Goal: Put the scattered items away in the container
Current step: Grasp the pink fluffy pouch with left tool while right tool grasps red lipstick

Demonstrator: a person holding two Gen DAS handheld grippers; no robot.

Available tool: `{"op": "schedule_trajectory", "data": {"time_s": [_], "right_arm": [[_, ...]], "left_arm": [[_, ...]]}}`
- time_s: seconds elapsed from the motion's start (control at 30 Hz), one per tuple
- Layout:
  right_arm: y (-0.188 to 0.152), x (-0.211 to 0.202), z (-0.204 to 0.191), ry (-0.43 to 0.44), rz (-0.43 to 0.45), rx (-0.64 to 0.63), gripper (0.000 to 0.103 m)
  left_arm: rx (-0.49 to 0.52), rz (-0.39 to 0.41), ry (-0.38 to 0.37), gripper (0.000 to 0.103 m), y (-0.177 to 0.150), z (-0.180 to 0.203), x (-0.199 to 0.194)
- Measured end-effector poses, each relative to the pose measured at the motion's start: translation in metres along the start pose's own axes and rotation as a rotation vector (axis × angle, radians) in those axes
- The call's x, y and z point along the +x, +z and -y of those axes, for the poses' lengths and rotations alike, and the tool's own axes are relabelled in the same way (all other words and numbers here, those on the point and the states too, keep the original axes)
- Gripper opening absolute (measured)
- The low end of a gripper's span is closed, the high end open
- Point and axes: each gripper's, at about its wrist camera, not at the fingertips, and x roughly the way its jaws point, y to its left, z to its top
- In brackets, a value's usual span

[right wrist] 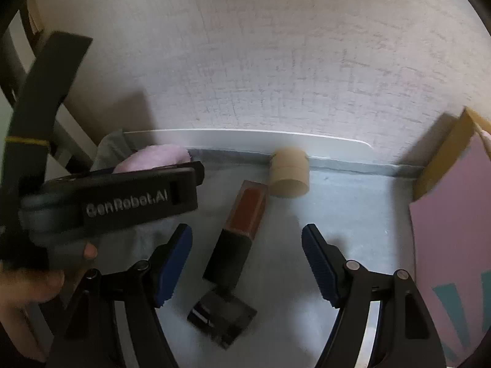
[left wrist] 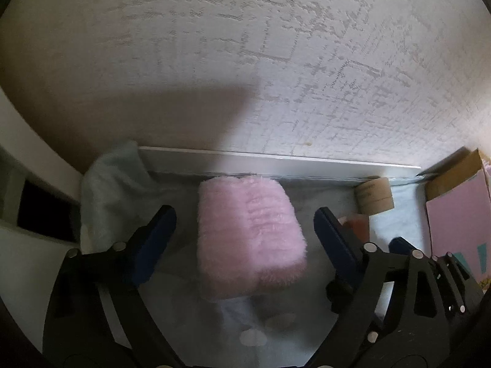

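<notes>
A pink fluffy pouch (left wrist: 248,236) lies on the pale grey surface (right wrist: 353,208), close to the wall. My left gripper (left wrist: 244,213) straddles it, open, with a gap between each blue pad and the fluff. In the right wrist view the pouch (right wrist: 153,156) peeks out behind the left gripper's black housing (right wrist: 122,202). My right gripper (right wrist: 247,230) hangs open above a red lip-gloss tube with a black cap (right wrist: 245,211). A small black square compact (right wrist: 222,316) lies just below the tube. Neither item touches the right pads.
A tan cylindrical jar (right wrist: 288,171) rests against the white ledge (left wrist: 276,161) at the wall's foot. At the right edge stands a pink box with a cardboard flap (right wrist: 451,214). A pale blue cloth (left wrist: 113,178) is bunched at the left. A hand (right wrist: 30,282) grips the left tool.
</notes>
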Motion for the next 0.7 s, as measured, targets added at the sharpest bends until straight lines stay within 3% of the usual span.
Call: {"op": "schedule_trajectory", "data": {"time_s": [0.07, 0.13, 0.17, 0.23, 0.3, 0.4, 0.7], "right_arm": [[0.002, 0.004, 0.0, 0.002, 0.002, 0.005, 0.068], [0.003, 0.007, -0.001, -0.008, -0.002, -0.001, 0.061], [0.003, 0.009, -0.001, -0.019, -0.004, -0.012, 0.058], [0.003, 0.012, -0.002, -0.029, -0.009, -0.028, 0.044], [0.002, 0.014, -0.004, -0.031, -0.014, -0.045, 0.031], [0.001, 0.011, -0.01, -0.048, -0.002, -0.087, 0.019], [0.011, -0.026, -0.001, 0.019, 0.034, -0.086, 0.018]], "left_arm": [[0.015, 0.011, 0.021, 0.081, -0.001, 0.002, -0.002], [0.026, 0.02, 0.024, 0.056, -0.002, 0.003, -0.005], [0.023, 0.015, 0.01, 0.05, -0.002, 0.003, -0.005], [0.023, 0.015, 0.014, 0.043, -0.004, 0.003, -0.006], [0.024, 0.022, 0.013, 0.042, -0.006, 0.004, -0.009], [0.018, 0.036, 0.009, 0.041, -0.007, 0.005, -0.017], [-0.022, 0.097, 0.012, 0.041, -0.009, 0.011, -0.079]]}}
